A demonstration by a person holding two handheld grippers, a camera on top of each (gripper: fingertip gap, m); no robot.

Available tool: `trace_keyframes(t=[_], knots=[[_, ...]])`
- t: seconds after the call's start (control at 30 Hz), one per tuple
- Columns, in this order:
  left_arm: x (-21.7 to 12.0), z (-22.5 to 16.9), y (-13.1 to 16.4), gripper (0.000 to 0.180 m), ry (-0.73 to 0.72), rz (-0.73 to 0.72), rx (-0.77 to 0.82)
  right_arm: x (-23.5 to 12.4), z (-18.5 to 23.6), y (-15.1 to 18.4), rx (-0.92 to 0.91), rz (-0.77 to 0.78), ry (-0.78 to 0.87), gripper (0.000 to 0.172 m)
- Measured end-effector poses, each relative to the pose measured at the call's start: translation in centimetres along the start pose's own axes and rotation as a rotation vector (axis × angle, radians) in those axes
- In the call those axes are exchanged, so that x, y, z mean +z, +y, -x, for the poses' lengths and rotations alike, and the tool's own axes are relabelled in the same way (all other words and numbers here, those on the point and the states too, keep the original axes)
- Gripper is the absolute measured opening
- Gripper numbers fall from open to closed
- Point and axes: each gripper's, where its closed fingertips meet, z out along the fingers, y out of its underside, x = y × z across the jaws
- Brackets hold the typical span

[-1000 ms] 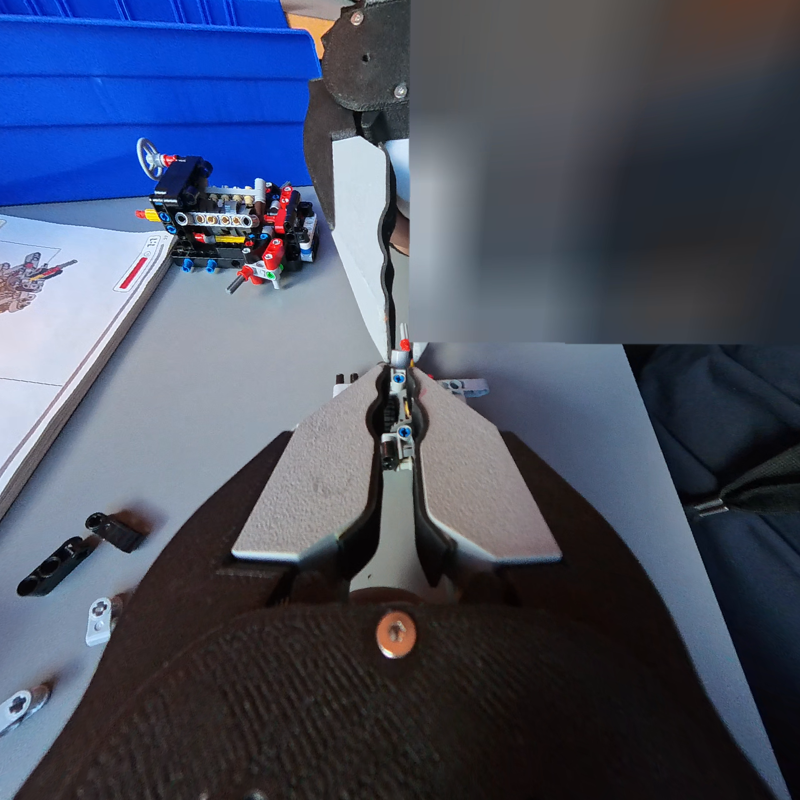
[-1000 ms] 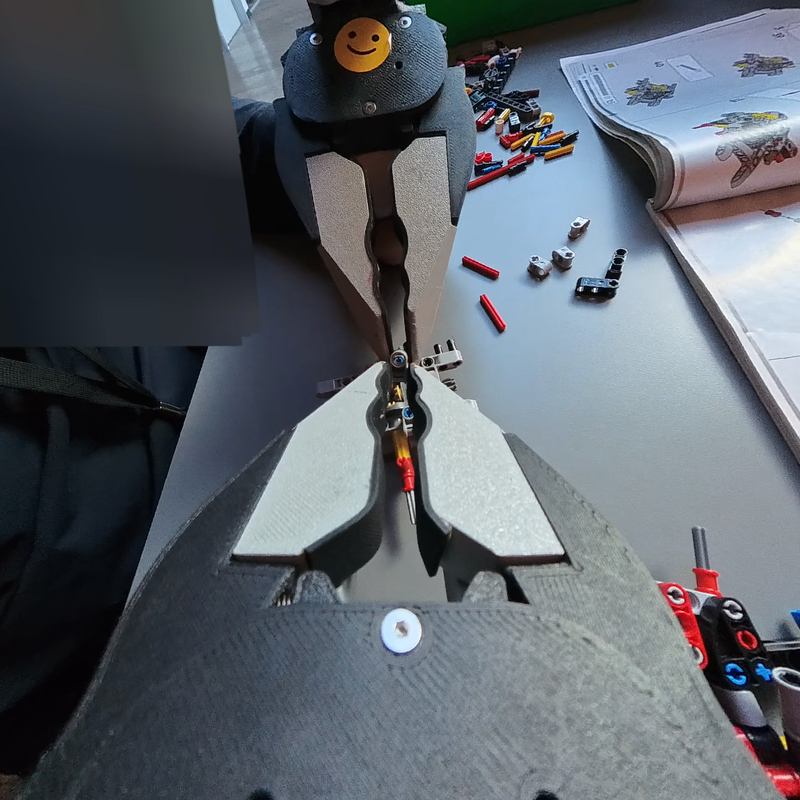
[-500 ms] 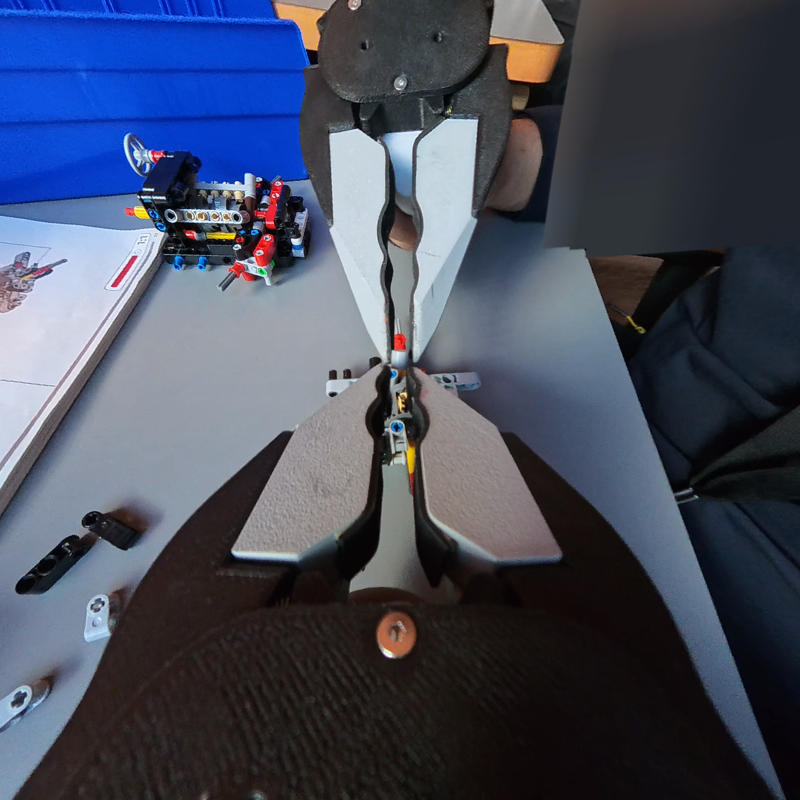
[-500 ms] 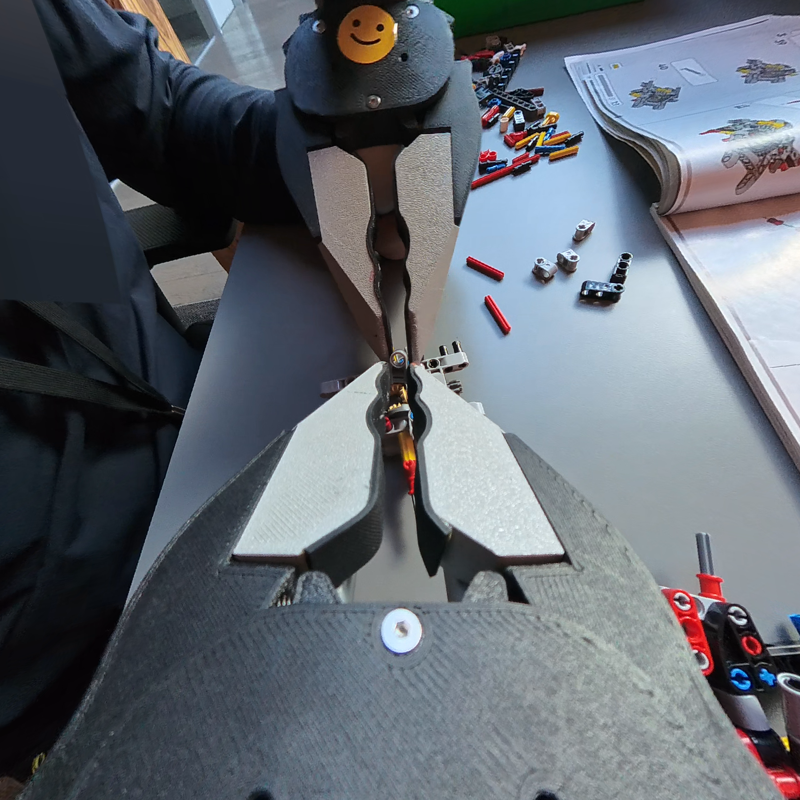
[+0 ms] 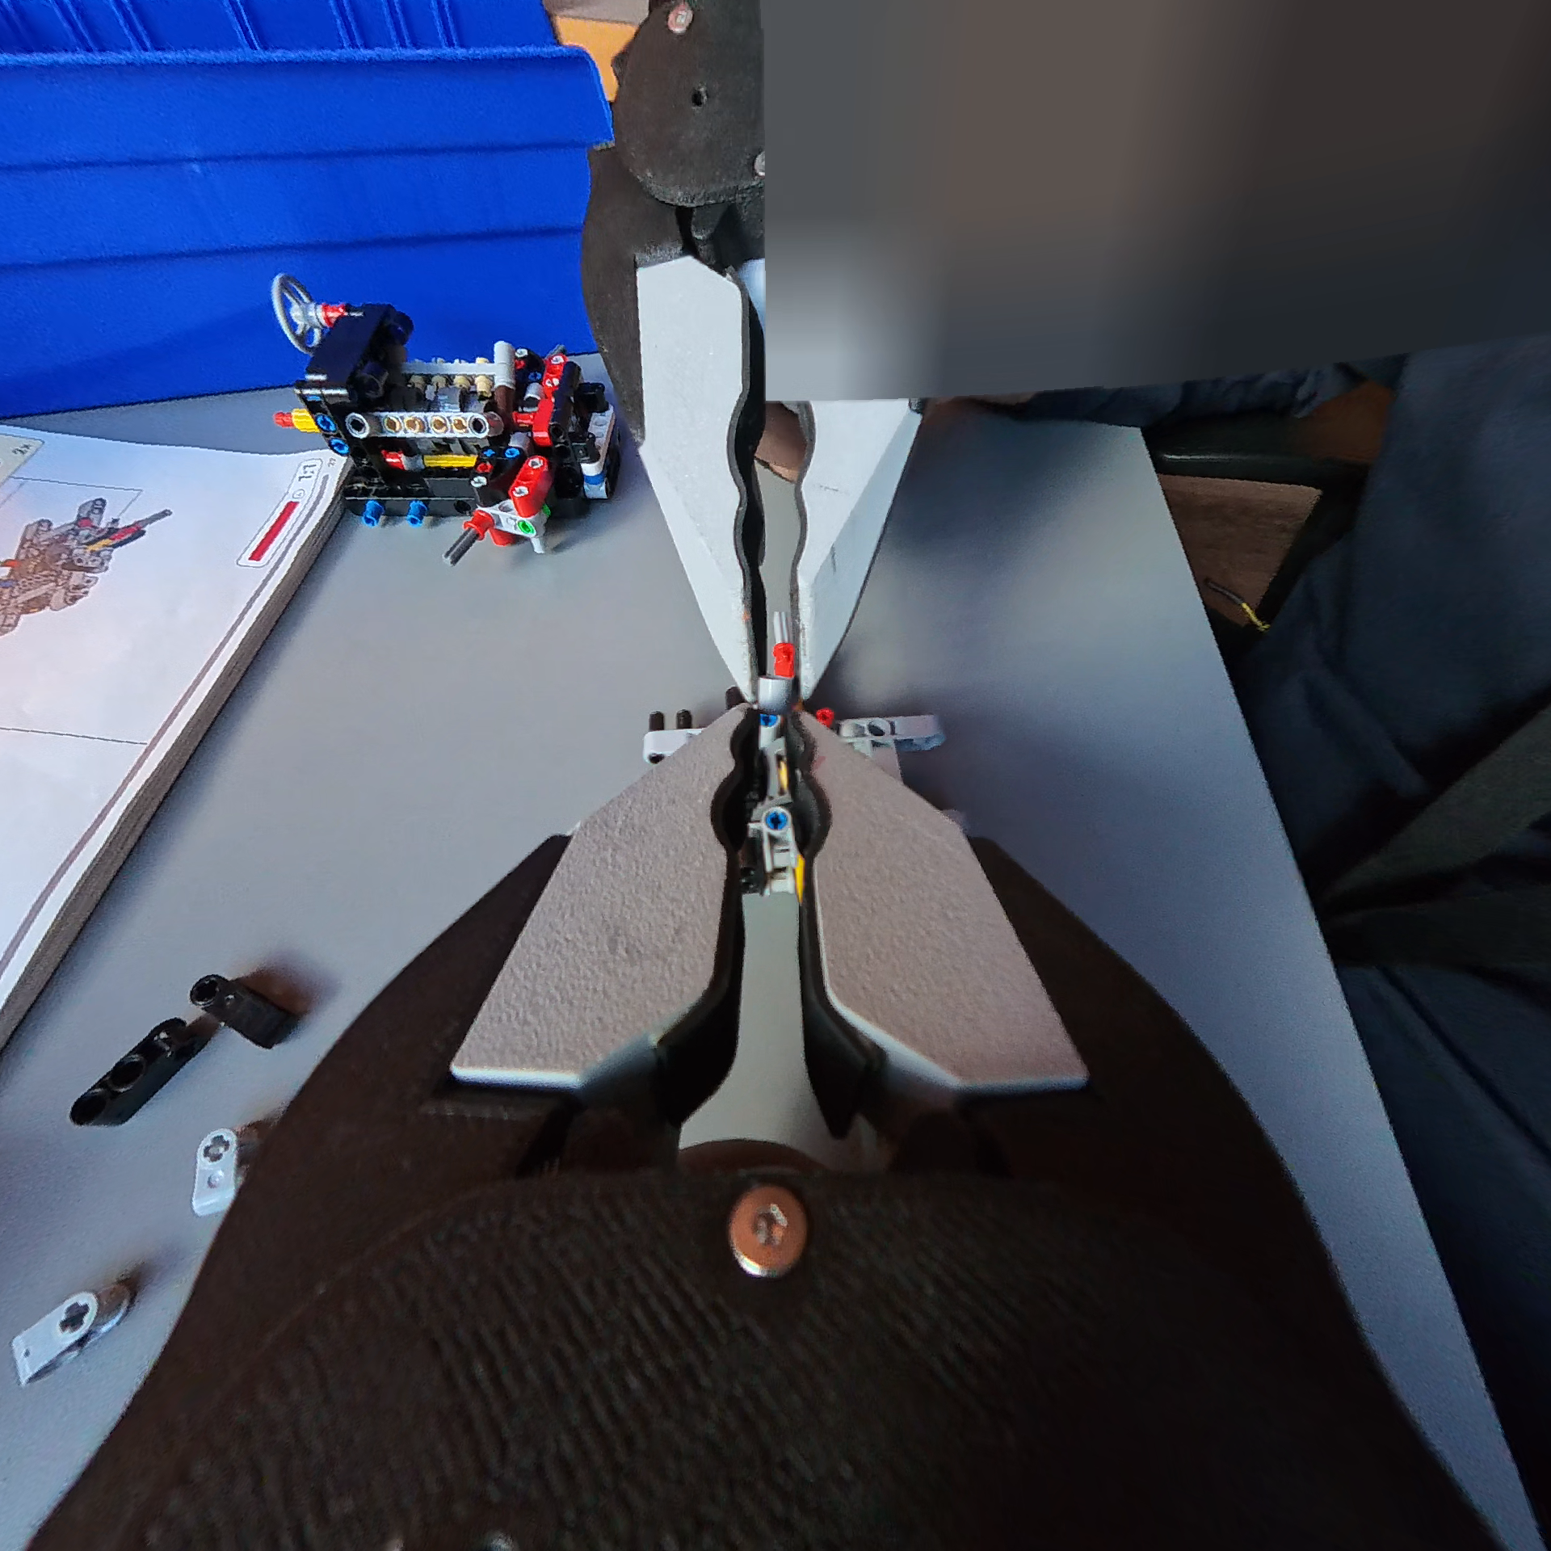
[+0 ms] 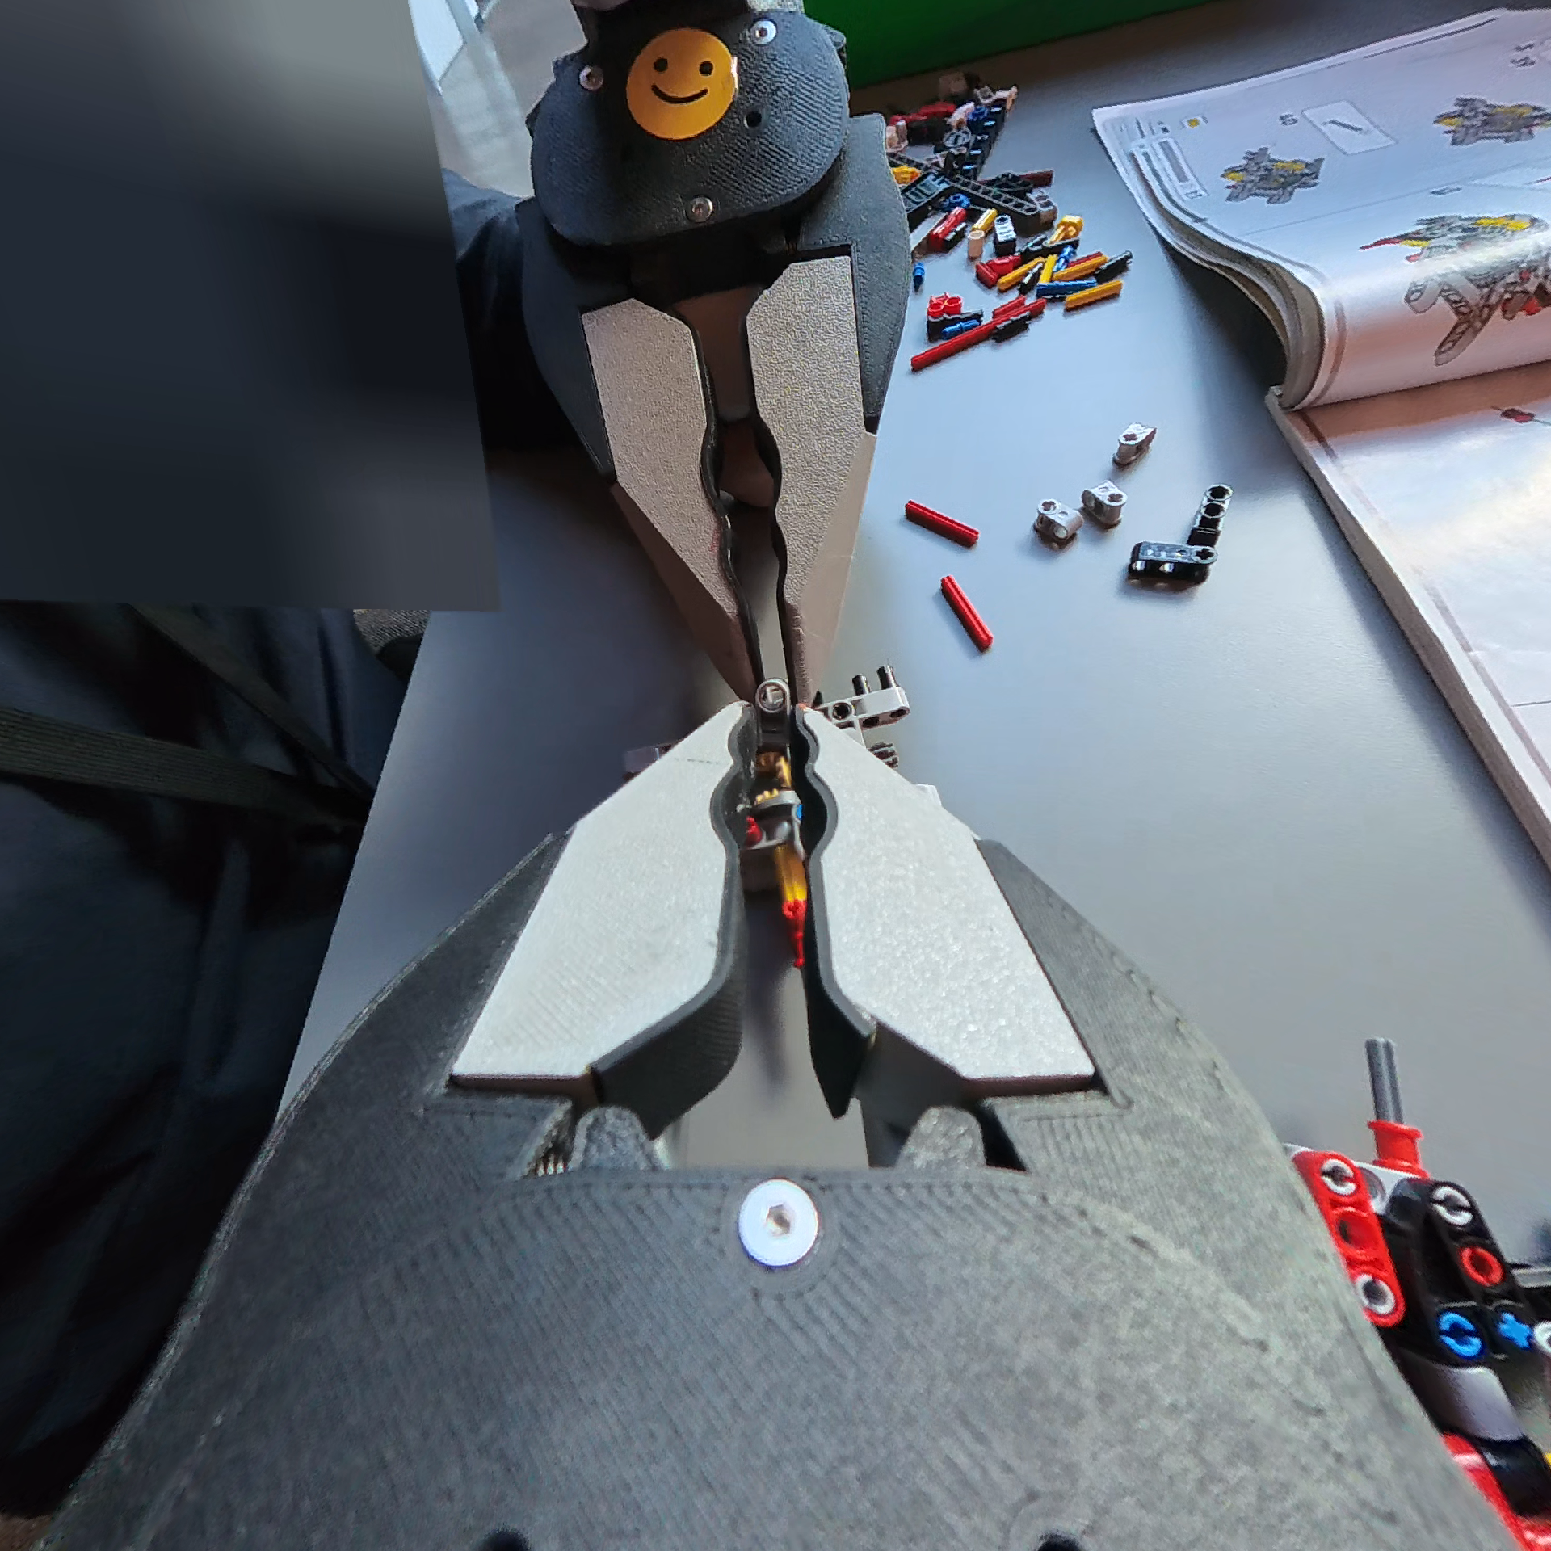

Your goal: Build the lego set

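Grey fingers of the left gripper (image 5: pixel 774 722) and right gripper (image 6: pixel 776 713) pinch one small brick assembly (image 5: pixel 776 827) tip to tip above the desk (image 5: pixel 470 722).

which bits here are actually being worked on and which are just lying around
In hand:
left claw, shut on a small brick assembly
right claw, shut on the same assembly, tip to tip

Lying about:
built model
manual
loose parts pile
red axles
black beams
blue bin

Matt grey table (image 5: pixel 470 755), glossy plastic bin (image 5: pixel 252 210), seemingly paper booklet (image 5: pixel 126 638).
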Motion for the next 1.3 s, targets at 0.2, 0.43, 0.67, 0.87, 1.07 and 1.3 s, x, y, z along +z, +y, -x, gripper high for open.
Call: trace_keyframes(t=[0.2, 0.43, 0.67, 0.87, 1.07, 1.3], knots=[[0.0, -0.1, -0.2, 0.008, 0.036, -0.021, -0.066, 0.0, -0.1, 0.0, -0.012, 0.004, 0.011, 0.004], [0.0, 0.1, -0.2, 0.004, 0.01, -0.022, -0.014, -0.1, -0.1, -0.1, -0.007, -0.005, 0.017, 0.004], [-0.4, 0.6, -1.3, 0.003, -0.036, -0.091, 0.004, -0.8, -0.5, -1.3, 0.051, -0.093, 0.001, 0.005], [-1.2, 0.8, -3.1, 0.004, -0.073, -0.208, 0.048, -2.3, -0.2, -3.1, 0.095, -0.236, -0.071, 0.005], [-1.7, 0.4, -4.0, 0.004, -0.089, -0.271, 0.117, -3.0, 0.7, -3.9, 0.001, -0.277, -0.063, 0.009], [-1.8, 0.0, -4.7, 0.004, -0.072, -0.315, 0.111, -2.9, 0.8, -3.8, -0.067, -0.259, -0.007, 0.007]])
